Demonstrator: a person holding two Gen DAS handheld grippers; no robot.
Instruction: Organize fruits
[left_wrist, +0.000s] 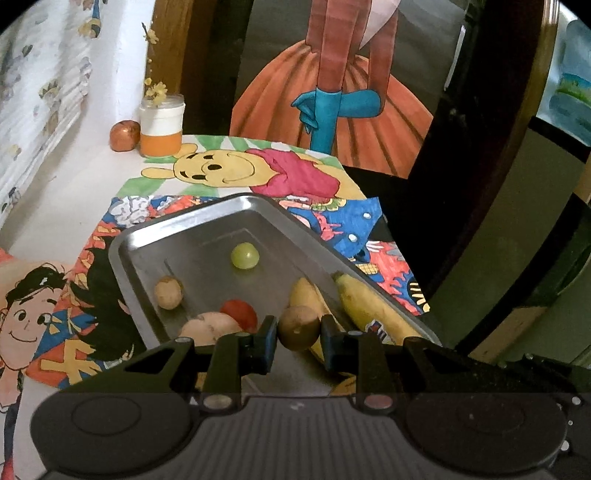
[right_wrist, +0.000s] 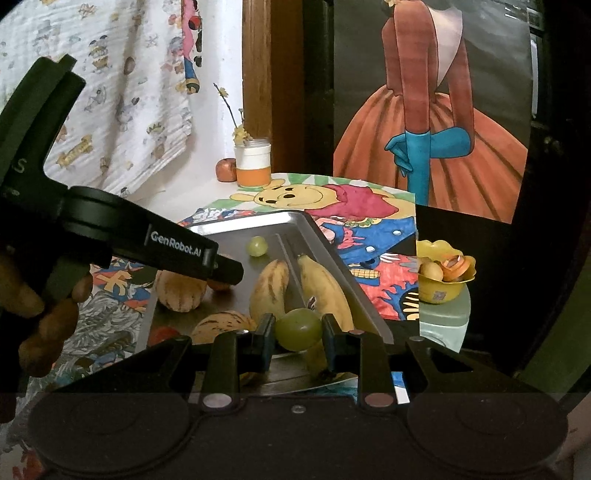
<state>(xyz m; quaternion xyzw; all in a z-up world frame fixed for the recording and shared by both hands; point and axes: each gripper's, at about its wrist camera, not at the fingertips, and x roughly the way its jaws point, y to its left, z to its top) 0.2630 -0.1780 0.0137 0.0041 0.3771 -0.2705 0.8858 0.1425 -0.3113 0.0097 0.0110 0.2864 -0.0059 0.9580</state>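
Observation:
My left gripper (left_wrist: 298, 332) is shut on a small brown round fruit (left_wrist: 298, 326), held low over the near end of a steel tray (left_wrist: 184, 225). In that tray lie a green grape (left_wrist: 244, 255), a tan round fruit (left_wrist: 168, 292), a red fruit (left_wrist: 241, 312), a pale striped fruit (left_wrist: 210, 326) and bananas (left_wrist: 369, 306). My right gripper (right_wrist: 298, 332) is shut on a green grape (right_wrist: 298, 328) above the tray (right_wrist: 325, 240). Beneath it lie bananas (right_wrist: 323, 284), striped yellow fruits (right_wrist: 269, 286) and another grape (right_wrist: 257, 246). The left gripper's body (right_wrist: 173, 251) reaches in from the left.
A yellow bowl (right_wrist: 441, 291) with fruit pieces stands right of the tray. At the back left are an orange-and-white jar (left_wrist: 161, 127) with a flower sprig and a coppery ball (left_wrist: 125, 136). Colourful drawings cover the table. A painted board and a dark door frame stand behind.

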